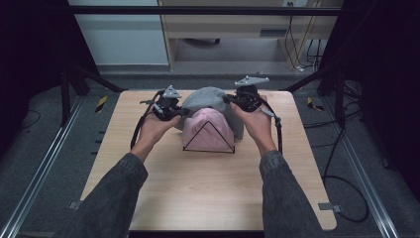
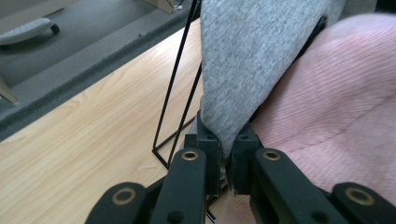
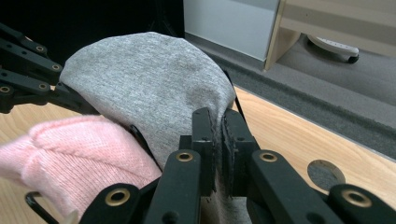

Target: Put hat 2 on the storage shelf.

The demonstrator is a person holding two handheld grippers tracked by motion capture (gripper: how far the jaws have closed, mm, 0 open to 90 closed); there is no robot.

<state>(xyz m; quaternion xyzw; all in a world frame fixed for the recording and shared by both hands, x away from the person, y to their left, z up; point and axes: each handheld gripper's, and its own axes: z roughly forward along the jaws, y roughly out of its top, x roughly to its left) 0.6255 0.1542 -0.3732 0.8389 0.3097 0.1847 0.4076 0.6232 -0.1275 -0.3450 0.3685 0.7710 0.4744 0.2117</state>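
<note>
A grey knitted cloth is stretched over the far part of a black wire rack on the wooden table. A pink knitted cloth hangs over the rack's near part. My left gripper is shut on the grey cloth's left edge, which is pinched between its jaws. My right gripper is shut on the grey cloth's right edge. The pink cloth lies beside the left jaws and shows low at the left in the right gripper view.
The black wire rack's thin legs stand on the table by the left gripper. A round hole is cut in the tabletop near the right gripper. Beyond the table's far edge is grey floor, with a wheeled base and cables.
</note>
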